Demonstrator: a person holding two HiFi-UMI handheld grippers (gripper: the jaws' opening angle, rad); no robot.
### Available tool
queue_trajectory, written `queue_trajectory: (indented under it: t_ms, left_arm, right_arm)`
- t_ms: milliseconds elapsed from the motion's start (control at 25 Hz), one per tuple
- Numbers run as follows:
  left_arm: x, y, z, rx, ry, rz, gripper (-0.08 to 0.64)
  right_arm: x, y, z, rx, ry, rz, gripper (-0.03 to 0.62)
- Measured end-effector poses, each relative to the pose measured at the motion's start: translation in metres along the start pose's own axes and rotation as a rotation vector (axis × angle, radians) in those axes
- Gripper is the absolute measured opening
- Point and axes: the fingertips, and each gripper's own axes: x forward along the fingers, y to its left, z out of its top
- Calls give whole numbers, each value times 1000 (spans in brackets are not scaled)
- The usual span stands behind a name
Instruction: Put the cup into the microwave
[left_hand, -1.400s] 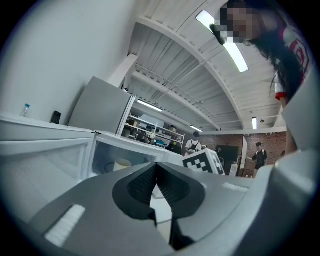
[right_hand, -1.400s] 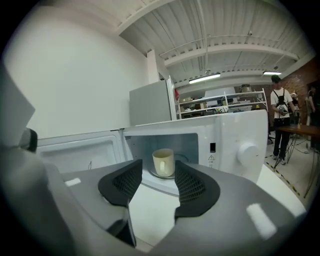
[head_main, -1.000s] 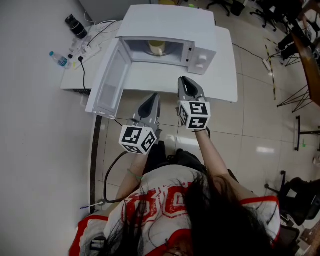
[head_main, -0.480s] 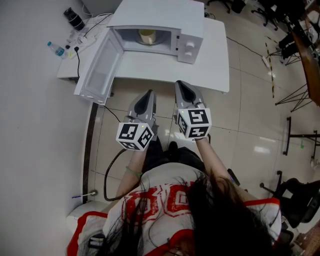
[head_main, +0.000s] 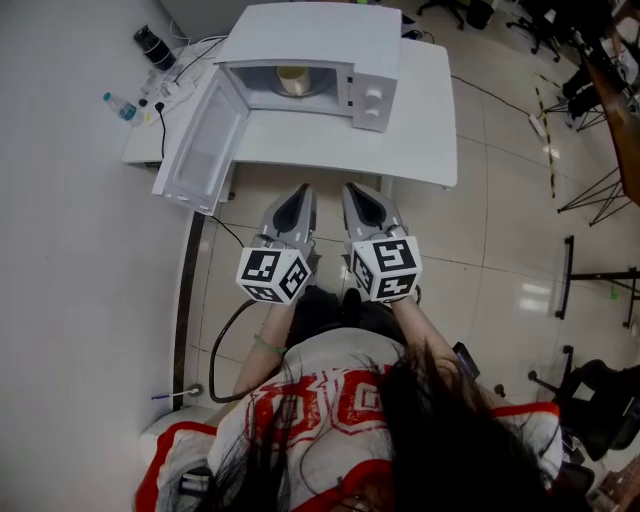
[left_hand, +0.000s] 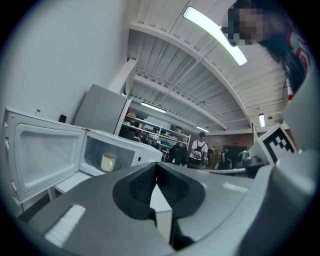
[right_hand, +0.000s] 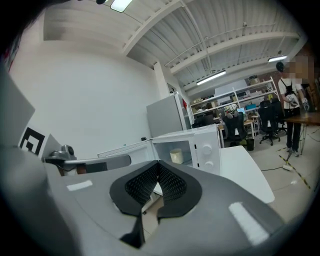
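The cup (head_main: 292, 78) sits inside the microwave (head_main: 330, 30) at twelve o'clock on the desk (head_main: 425, 130), with the door (head_main: 200, 140) swung open toward ten o'clock. The left gripper (head_main: 299, 196) and right gripper (head_main: 358, 194) hover side by side off the desk's near edge, jaws pressed together and holding nothing.

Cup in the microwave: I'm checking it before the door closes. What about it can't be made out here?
- Contents: both gripper views see the cup side-on, so its own wall hides the inside.
- Top: in the head view the microwave roof overhangs it, and it is small.
- Handle, print: too small in every view.
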Motion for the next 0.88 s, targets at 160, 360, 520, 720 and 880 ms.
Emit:
queue_trajectory:
  t_ms: [160,360,520,720,880]
  left_arm:
    - [2,1,1,-6,0,-8,-11]
    - [1,3,7,10,7,-25,-11]
    - [-6,12,15,11,-7,-19,-11]
    - [-12,19,18,14,-3,-22,-11]
    - [-19,23,19,14,-3,-20,-11]
  right_arm:
    - [1,9,1,-10,7,10,2]
    - [4,13,8,35,12,5,2]
    - [8,21,11,24,4,1,2]
    - [13,27,8,19,12,-10,2]
    - [17,30,7,12,13,-18,2]
